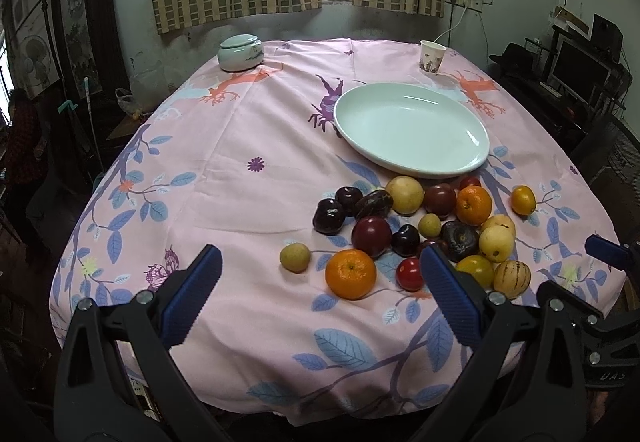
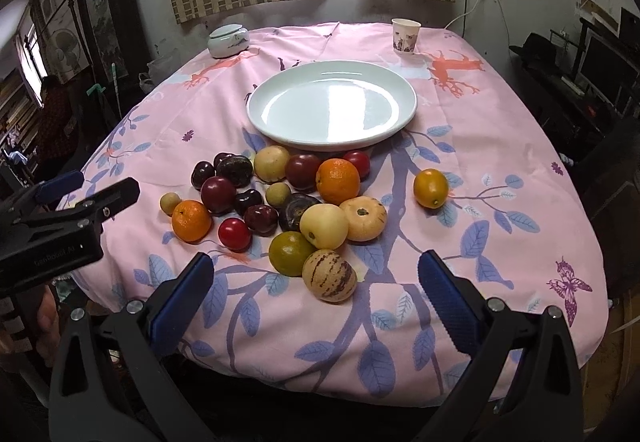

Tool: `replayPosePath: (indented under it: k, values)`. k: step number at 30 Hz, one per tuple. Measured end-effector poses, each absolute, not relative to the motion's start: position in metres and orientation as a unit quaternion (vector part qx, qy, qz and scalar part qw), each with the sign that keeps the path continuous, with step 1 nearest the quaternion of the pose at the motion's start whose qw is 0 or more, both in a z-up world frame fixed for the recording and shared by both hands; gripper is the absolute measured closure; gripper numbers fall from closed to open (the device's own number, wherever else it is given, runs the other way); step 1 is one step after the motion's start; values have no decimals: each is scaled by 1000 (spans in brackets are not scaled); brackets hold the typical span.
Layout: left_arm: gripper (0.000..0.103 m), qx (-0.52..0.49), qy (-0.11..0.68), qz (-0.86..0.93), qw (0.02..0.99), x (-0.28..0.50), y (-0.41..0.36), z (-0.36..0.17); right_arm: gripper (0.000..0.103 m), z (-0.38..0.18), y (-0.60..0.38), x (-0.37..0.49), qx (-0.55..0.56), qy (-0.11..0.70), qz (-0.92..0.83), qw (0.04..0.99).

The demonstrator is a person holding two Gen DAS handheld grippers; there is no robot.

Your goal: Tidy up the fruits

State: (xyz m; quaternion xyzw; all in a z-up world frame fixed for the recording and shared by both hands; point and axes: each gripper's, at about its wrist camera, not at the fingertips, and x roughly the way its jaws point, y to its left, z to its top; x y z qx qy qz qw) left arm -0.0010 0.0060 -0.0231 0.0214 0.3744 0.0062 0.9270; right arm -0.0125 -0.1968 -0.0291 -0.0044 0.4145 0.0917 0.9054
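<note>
Several fruits lie in a loose pile on the pink cloth: oranges [image 1: 351,274] [image 2: 337,180], dark plums [image 1: 371,236] [image 2: 218,195], a striped melon [image 2: 329,275] [image 1: 512,279], yellow pears and small red tomatoes. One small orange fruit [image 2: 430,188] lies apart to the right. An empty white oval plate [image 1: 412,130] [image 2: 332,104] sits just behind the pile. My left gripper [image 1: 320,306] is open and empty near the table's front edge, left of the pile. My right gripper [image 2: 316,306] is open and empty, just in front of the striped melon.
A lidded white ceramic jar [image 1: 240,53] [image 2: 228,41] stands at the back left. A paper cup [image 1: 432,57] [image 2: 405,35] stands at the back right. The left gripper also shows at the left of the right wrist view [image 2: 60,210]. Furniture surrounds the table.
</note>
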Motion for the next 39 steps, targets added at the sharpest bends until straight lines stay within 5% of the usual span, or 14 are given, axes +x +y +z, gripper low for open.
replayPosePath:
  k: [9,14,18,30,39]
  values:
    - [2,9,401,31,915,-2,44,-51,1,-69,-215,-18,-12,446,110,888]
    - [2,0,419,34,907,4,55,-63,25,-75,-205,-1,-22,435,114,893]
    - [2,-5,430,23,903,9,56,-70,64,-94,-206,20,3,458,132,879]
    - [2,-60,468,-20,881,28,58,-90,64,-80,-226,11,49,454,138,879]
    - [3,13,472,-49,880,51,5,-112,64,-84,-233,9,68,458,149,874]
